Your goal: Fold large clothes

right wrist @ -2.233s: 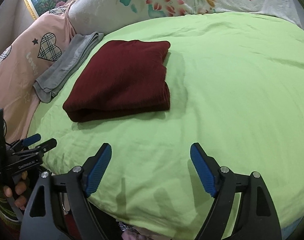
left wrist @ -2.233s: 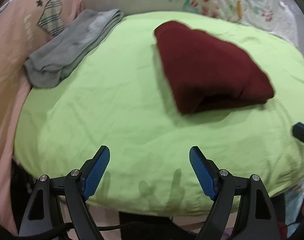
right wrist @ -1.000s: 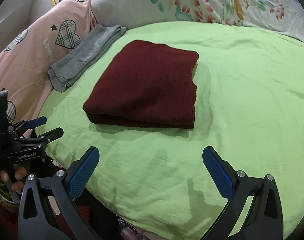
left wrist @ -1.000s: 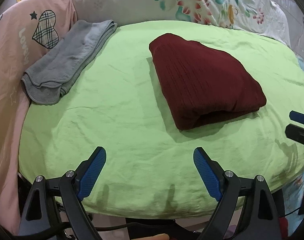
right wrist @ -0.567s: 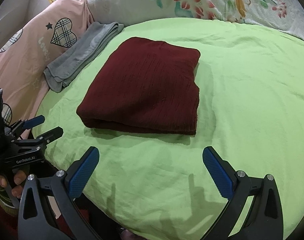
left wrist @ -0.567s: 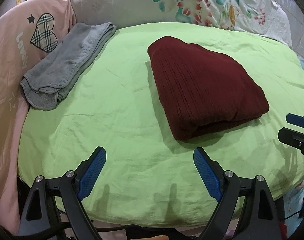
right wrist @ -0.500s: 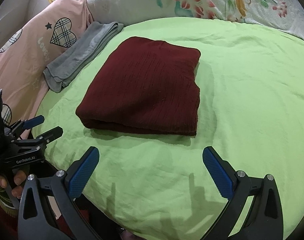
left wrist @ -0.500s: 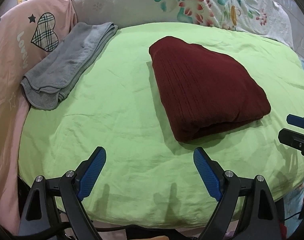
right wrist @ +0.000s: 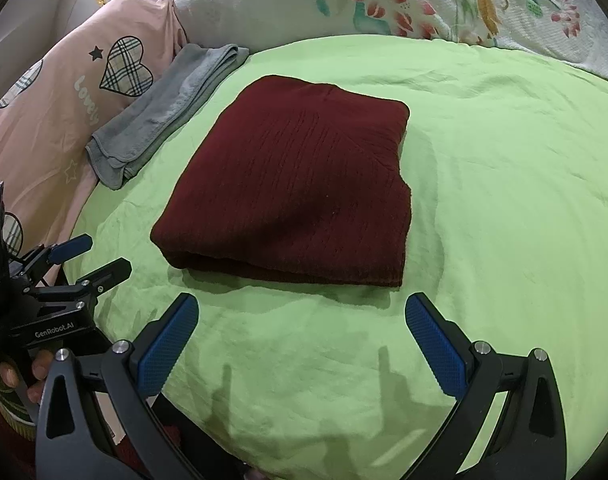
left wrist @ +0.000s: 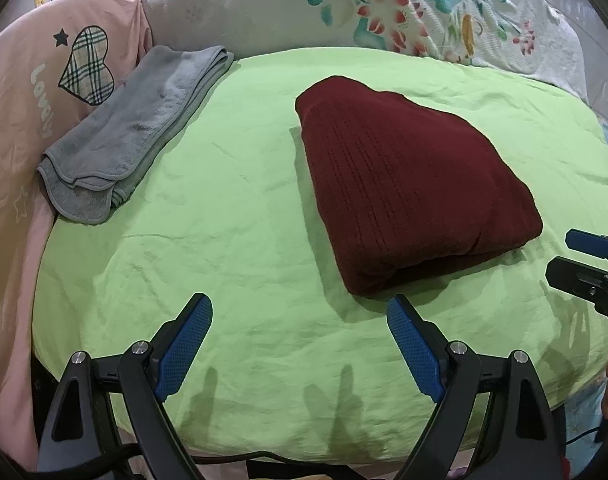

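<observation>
A dark red knit garment [left wrist: 407,184] lies folded into a thick rectangle on the light green sheet [left wrist: 224,240]; it also shows in the right wrist view [right wrist: 300,196]. My left gripper [left wrist: 300,344] is open and empty, held over the sheet's near edge, short of the garment's near left corner. My right gripper [right wrist: 304,340] is open and empty, just short of the garment's near folded edge. Each gripper shows in the other's view: the right gripper [left wrist: 583,260] at the right edge, the left gripper [right wrist: 84,260] at the left.
A folded grey towel [left wrist: 136,132] lies at the sheet's far left, also in the right wrist view [right wrist: 168,108]. A pink quilt with plaid hearts [left wrist: 44,80] lies to the left. A floral quilt [left wrist: 383,4] is bunched along the back.
Both grippers have held almost still over the last second, their jaws the same width. Since 2.2 s ago both views have drawn nearer the red garment. The garment has not moved.
</observation>
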Demonstrator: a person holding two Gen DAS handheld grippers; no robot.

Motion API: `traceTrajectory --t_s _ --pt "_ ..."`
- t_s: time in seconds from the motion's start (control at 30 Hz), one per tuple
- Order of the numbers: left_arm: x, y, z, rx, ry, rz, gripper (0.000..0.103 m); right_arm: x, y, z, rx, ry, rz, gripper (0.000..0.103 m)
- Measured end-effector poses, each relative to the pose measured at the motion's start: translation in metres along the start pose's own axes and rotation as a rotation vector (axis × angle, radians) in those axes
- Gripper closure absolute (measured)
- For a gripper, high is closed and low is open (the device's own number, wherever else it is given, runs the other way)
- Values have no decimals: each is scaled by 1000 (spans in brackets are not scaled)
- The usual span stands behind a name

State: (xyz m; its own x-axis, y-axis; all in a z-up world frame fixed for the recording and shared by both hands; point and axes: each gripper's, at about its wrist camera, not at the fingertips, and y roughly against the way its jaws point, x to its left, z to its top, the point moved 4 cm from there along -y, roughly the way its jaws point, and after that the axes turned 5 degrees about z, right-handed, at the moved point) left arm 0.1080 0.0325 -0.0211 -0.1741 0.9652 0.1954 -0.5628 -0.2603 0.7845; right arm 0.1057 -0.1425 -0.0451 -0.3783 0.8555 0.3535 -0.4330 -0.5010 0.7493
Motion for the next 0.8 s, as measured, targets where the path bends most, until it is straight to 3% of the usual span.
traceTrajectory --t_s 0.8 --pt "-7 6 4 -27 -3 -16 13 0 0 3 -15 -8 3 0"
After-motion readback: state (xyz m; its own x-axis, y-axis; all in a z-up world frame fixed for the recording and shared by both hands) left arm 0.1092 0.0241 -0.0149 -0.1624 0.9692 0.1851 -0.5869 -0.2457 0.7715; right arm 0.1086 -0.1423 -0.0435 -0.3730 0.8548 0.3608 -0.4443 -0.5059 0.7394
